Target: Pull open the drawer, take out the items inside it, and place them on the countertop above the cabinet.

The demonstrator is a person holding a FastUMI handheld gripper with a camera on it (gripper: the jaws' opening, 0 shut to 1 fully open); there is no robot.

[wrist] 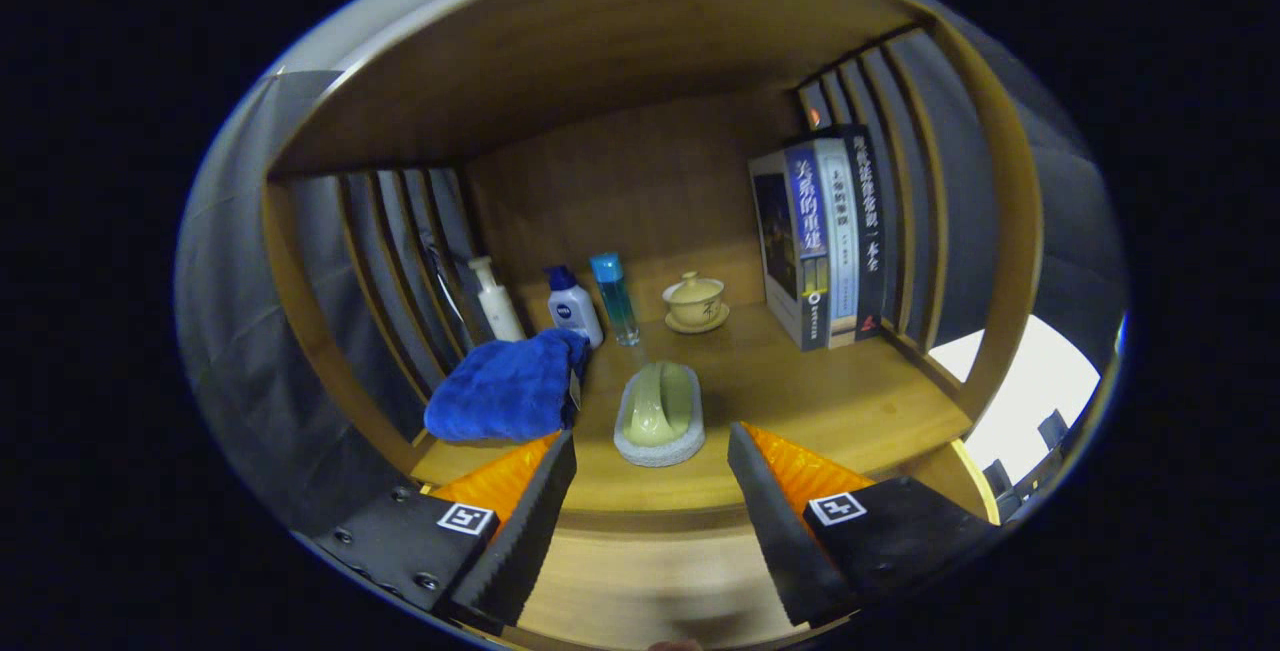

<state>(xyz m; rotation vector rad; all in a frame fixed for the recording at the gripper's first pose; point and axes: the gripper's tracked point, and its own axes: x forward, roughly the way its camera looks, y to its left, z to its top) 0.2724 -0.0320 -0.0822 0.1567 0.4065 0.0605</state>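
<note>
My gripper [650,451] is open, its two fingers spread wide with nothing between them. Just ahead of the fingers, on the wooden countertop [800,401], lies a green scrub brush on a grey-white sponge pad [659,416]. A crumpled blue cloth [505,386] rests beside it, ahead of the left finger. The countertop's front edge runs just under the fingertips, and a lighter wooden front [640,581] shows below it between the fingers.
At the back of the wooden alcove stand a white pump bottle [497,301], a white and blue bottle [572,309], a clear blue bottle [615,296] and a lidded tea cup on a saucer [695,303]. Upright books [825,236] lean against the right slatted wall.
</note>
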